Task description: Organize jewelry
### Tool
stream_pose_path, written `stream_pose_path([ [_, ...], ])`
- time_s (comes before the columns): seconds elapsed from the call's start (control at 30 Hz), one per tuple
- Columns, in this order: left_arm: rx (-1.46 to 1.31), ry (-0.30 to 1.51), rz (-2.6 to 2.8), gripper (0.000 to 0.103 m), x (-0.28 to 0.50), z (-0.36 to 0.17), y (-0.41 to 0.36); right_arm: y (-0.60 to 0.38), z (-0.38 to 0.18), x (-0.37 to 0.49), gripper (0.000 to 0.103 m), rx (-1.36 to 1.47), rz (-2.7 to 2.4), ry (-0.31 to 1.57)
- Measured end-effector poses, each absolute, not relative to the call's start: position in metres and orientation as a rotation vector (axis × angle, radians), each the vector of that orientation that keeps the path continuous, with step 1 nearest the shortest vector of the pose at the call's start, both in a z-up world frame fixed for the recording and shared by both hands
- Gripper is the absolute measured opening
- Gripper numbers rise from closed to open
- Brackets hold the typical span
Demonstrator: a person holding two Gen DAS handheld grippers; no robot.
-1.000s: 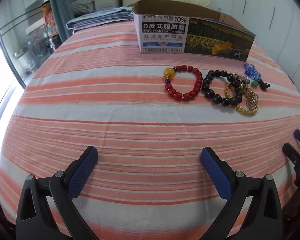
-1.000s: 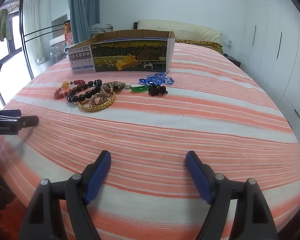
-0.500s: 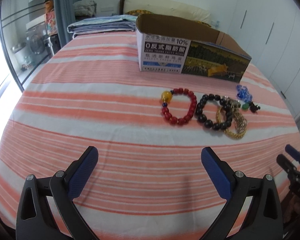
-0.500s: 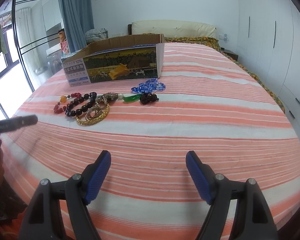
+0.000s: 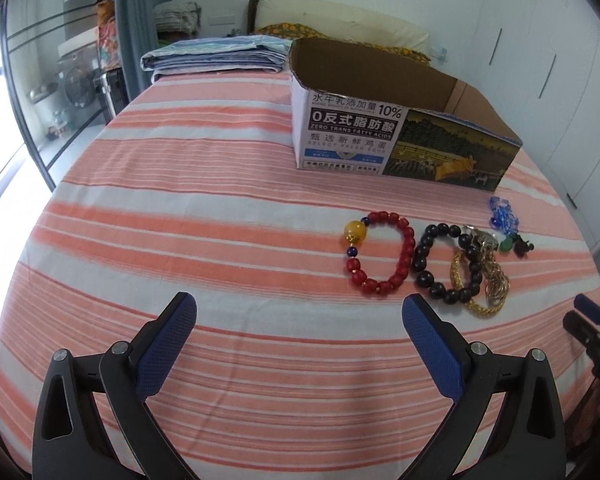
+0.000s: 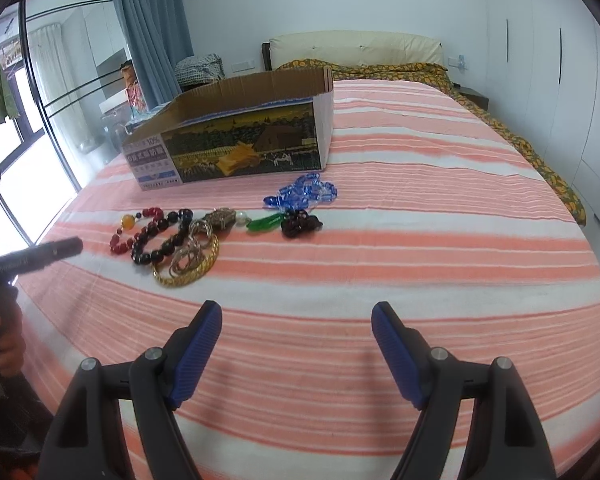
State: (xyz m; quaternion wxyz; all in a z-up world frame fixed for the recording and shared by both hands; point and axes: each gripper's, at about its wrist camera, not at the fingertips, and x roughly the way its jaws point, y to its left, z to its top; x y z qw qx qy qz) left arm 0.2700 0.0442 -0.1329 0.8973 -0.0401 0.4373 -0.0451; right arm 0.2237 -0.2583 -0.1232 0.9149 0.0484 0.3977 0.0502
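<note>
Jewelry lies in a row on the striped bed: a red bead bracelet [image 5: 380, 254] with a yellow bead, a black bead bracelet [image 5: 446, 260], gold chains [image 5: 488, 280], a blue crystal string [image 5: 502, 214], a green pendant [image 6: 265, 224] and a dark bead piece [image 6: 302, 224]. An open cardboard box [image 5: 396, 136] stands behind them; it also shows in the right wrist view [image 6: 236, 140]. My left gripper [image 5: 300, 332] is open and empty, short of the red bracelet. My right gripper [image 6: 296, 340] is open and empty, short of the gold chains [image 6: 188, 262].
Folded blue bedding [image 5: 216, 54] lies at the far left of the bed. Pillows and a patterned cover [image 6: 380, 64] lie at the head. White wardrobes [image 6: 560, 80] stand on the right, glass doors and a curtain [image 6: 148, 28] on the left.
Both grippers have risen and drawn back, so the jewelry and box sit lower and farther in view. Both stay open. Nothing on the bed has moved.
</note>
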Motion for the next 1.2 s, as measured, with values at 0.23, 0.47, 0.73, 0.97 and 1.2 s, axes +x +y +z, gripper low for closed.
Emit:
stream_pose_path([
  [0.23,-0.05,0.894,-0.116,0.102,0.285,-0.126,0.039,-0.258,-0.121,0.231,0.079,0.114,0.116,0.82],
  [0.47,0.054,0.889,-0.126,0.102,0.315,-0.128,0.02,-0.266,-0.115,0.237,0.079,0.131,0.106,0.808],
  [0.73,0.126,0.953,-0.099,0.102,0.346,-0.154,0.012,-0.278,-0.108,0.259,0.079,0.126,0.095,0.787],
  [0.97,0.075,0.982,-0.108,0.103,0.358,-0.164,0.022,-0.274,-0.121,0.321,0.079,0.168,0.153,0.882],
  [1.2,0.093,0.95,-0.15,0.078,0.35,-0.159,0.015,-0.237,-0.148,0.387,0.08,0.046,0.097,0.977],
])
